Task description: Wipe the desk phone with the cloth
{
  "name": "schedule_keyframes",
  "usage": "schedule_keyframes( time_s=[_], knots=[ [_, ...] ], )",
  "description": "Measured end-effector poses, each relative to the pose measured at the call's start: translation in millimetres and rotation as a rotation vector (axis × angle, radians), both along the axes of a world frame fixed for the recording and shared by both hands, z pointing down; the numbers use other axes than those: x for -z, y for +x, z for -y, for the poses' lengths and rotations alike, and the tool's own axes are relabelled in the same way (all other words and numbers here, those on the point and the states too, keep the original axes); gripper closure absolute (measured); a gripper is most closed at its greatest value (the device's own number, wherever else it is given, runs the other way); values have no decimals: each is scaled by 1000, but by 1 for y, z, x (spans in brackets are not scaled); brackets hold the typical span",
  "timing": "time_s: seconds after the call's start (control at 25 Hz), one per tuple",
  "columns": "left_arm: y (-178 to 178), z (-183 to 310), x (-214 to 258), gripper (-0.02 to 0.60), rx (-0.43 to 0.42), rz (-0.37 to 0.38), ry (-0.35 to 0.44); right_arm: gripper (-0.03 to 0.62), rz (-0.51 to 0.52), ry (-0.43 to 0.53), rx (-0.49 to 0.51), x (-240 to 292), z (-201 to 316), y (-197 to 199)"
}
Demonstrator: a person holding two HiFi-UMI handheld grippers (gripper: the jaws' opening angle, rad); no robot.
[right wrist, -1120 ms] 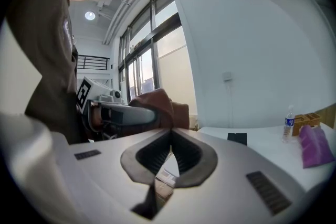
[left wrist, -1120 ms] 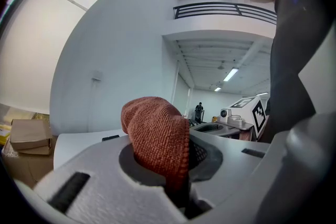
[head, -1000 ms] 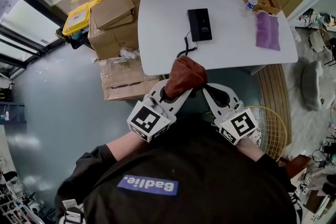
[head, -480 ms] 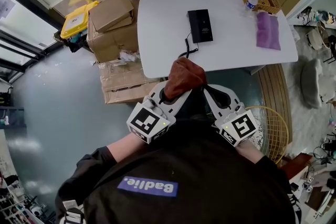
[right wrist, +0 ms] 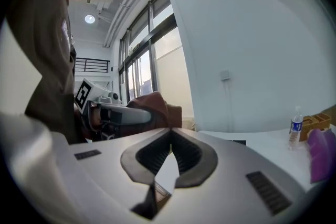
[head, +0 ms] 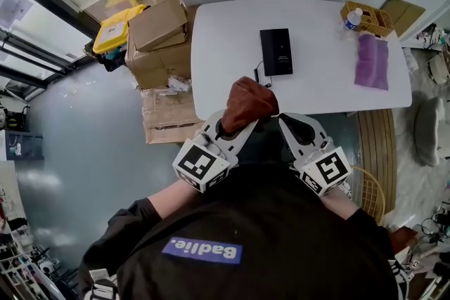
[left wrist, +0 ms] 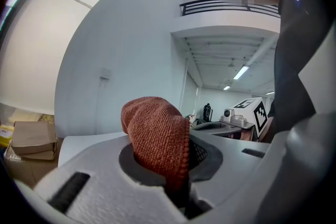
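The black desk phone (head: pixel 275 51) lies flat near the middle of the white table (head: pixel 218 46), and its coiled cord (head: pixel 261 72) runs toward the near edge. A rust-brown cloth (head: pixel 246 102) is bunched up in my left gripper (head: pixel 237 124), which is shut on it just short of the table's near edge. In the left gripper view the cloth (left wrist: pixel 157 136) bulges up between the jaws of that gripper (left wrist: pixel 181 176). My right gripper (head: pixel 283 119) is beside it, shut and holding nothing; its tips (right wrist: pixel 170 139) touch. The cloth (right wrist: pixel 155 106) shows to its left.
Cardboard boxes (head: pixel 158 35) and a yellow-lidded bin (head: pixel 118 29) are stacked left of the table. At the table's right end are a wicker basket (head: pixel 367 17) with a water bottle (head: pixel 352 18) and a purple cloth (head: pixel 373 60). A round wire basket (head: pixel 370 183) stands on the floor right of me.
The table and phone have shifted lower and rightward in the head view, so they are a little closer. Both grippers hold the same pose, with the cloth still in the left one.
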State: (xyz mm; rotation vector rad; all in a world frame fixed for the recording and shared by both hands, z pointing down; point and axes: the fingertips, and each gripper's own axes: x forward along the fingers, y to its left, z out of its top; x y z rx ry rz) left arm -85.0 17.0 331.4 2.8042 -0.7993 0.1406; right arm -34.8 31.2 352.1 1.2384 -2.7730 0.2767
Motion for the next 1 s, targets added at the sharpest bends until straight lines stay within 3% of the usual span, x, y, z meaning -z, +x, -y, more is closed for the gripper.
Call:
schedule_keyframes(
  time_s=[0.44, 1.0],
  knots=[
    [45, 82, -18, 522, 99, 42, -42, 563, 7, -39, 85, -9, 83, 51],
    [77, 139, -53, 522, 176, 58, -63, 563, 16, -77, 152, -32, 135, 94]
  ],
)
